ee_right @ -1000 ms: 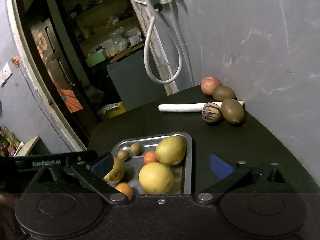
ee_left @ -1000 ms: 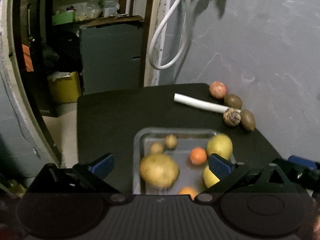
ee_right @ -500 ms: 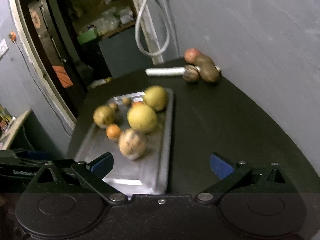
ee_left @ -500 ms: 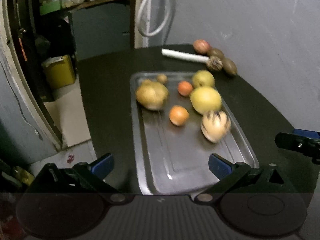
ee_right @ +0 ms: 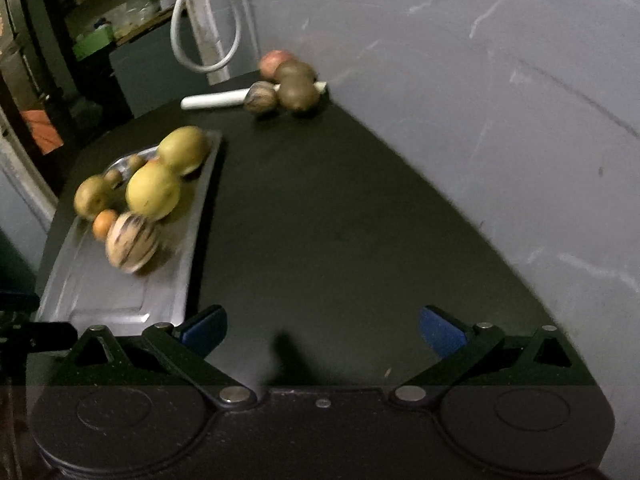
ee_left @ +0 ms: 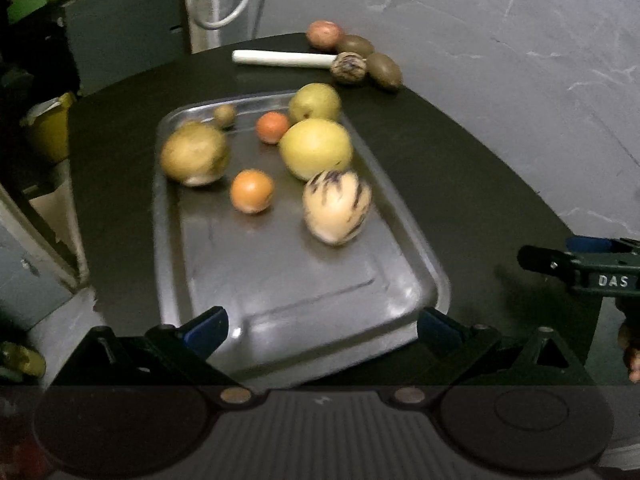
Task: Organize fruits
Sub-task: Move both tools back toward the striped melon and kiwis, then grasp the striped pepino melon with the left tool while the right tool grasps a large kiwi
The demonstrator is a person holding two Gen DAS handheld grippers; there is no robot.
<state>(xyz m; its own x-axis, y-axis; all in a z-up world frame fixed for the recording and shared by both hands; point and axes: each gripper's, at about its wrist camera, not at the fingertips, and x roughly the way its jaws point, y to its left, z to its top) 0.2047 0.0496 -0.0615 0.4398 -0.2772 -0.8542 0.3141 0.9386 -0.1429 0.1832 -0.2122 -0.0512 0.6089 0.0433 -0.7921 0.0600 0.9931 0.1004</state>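
A metal tray (ee_left: pixel 304 292) lies on the black table and holds several fruits: a striped pale melon (ee_left: pixel 337 207), a large yellow fruit (ee_left: pixel 316 148), two oranges (ee_left: pixel 252 191), a brownish pear (ee_left: pixel 195 153) and others. The tray also shows in the right wrist view (ee_right: pixel 108 296). Several loose fruits sit at the far table edge: a red one (ee_left: pixel 325 33), two brown ones (ee_left: pixel 385 70) and a striped brown one (ee_left: pixel 349 67). My left gripper (ee_left: pixel 320 328) is open and empty over the tray's near end. My right gripper (ee_right: pixel 322 330) is open and empty over bare table, right of the tray.
A white tube (ee_left: pixel 282 58) lies by the loose fruits near the grey wall (ee_left: pixel 500 60). The table's left edge drops to the floor with a yellow bin (ee_left: pixel 48 128). A white hose (ee_right: pixel 200 40) hangs at the back.
Both grippers have pulled back and up from the tray, so the whole tray and the striped melon now show. Both stay open.
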